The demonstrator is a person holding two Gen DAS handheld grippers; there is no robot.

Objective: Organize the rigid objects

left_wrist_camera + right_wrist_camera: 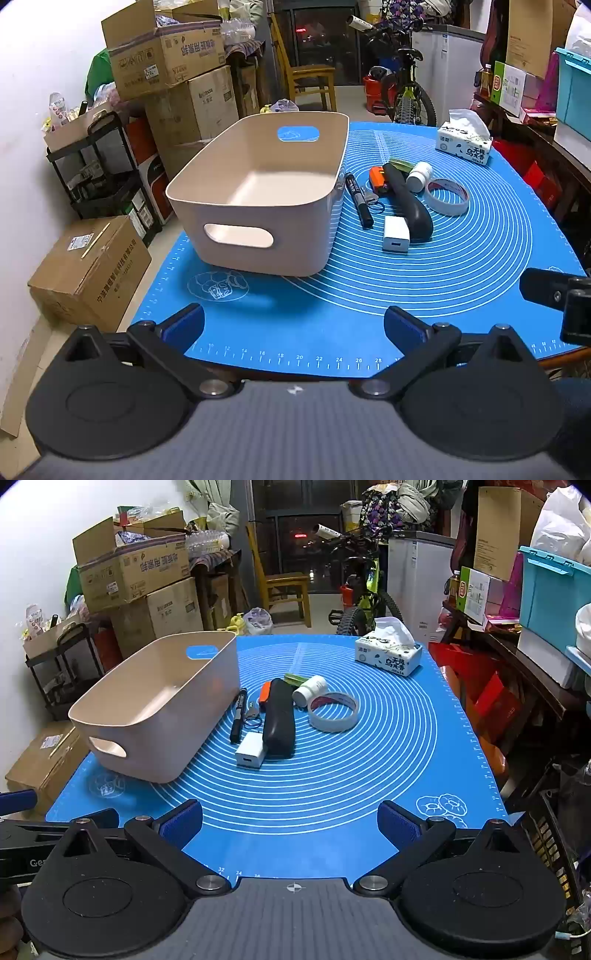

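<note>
Left gripper (pixel 294 326) bottom of frame, fingers spread, holding nothing; right gripper (pixel 291 821) likewise. Beige bin (pixel 236 210) centre-left on blue mat (pixel 461 280). Marker (pixel 357 199), charger (pixel 396 239), tape roll (pixel 447 196), white bottle (pixel 418 177) clustered centre-right; keys (pixel 371 199), orange item (pixel 378 176) partly hidden beside black case (pixel 410 206).

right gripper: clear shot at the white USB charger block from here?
Probably yes. The right gripper hangs open over bare blue silicone mat, and the white USB charger block is the nearest item, though the black case touches its far side.
</note>
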